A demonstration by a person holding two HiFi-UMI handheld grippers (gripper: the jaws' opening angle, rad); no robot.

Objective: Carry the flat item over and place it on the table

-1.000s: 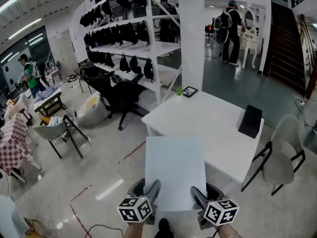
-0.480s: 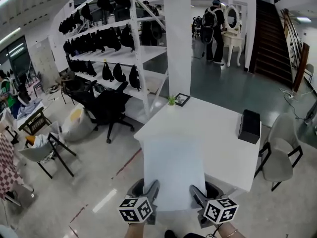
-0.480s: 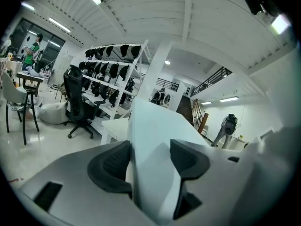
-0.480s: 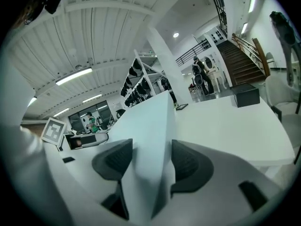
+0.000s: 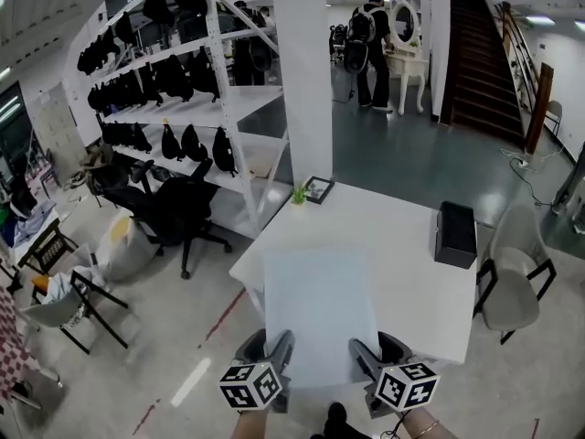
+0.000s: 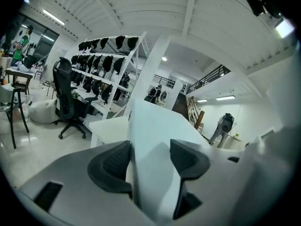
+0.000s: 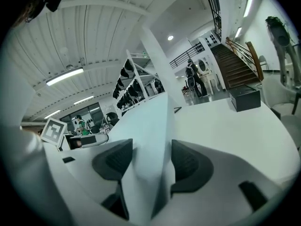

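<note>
A flat white board (image 5: pixel 320 311) is held level in front of me by its near edge. My left gripper (image 5: pixel 280 353) is shut on the board's near left corner, and my right gripper (image 5: pixel 360 357) is shut on the near right corner. The board hangs over the near left part of the white table (image 5: pixel 402 254), above its top. In the left gripper view the board (image 6: pixel 151 131) stands on edge between the dark pads of the left gripper (image 6: pixel 150 163). In the right gripper view the board (image 7: pixel 151 126) sits pinched in the right gripper (image 7: pixel 150 165).
On the table lie a black box (image 5: pixel 454 233), a small plant (image 5: pixel 298 194) and a picture frame (image 5: pixel 318 189). A grey chair (image 5: pixel 510 280) stands at its right. A black office chair (image 5: pixel 181 213), a bag shelf (image 5: pixel 174 80) and a pillar (image 5: pixel 306 71) stand left; a person (image 5: pixel 366 35) stands far back.
I have moved closer to the table: it has slid toward me and under the board. Both grippers keep the same hold on the board.
</note>
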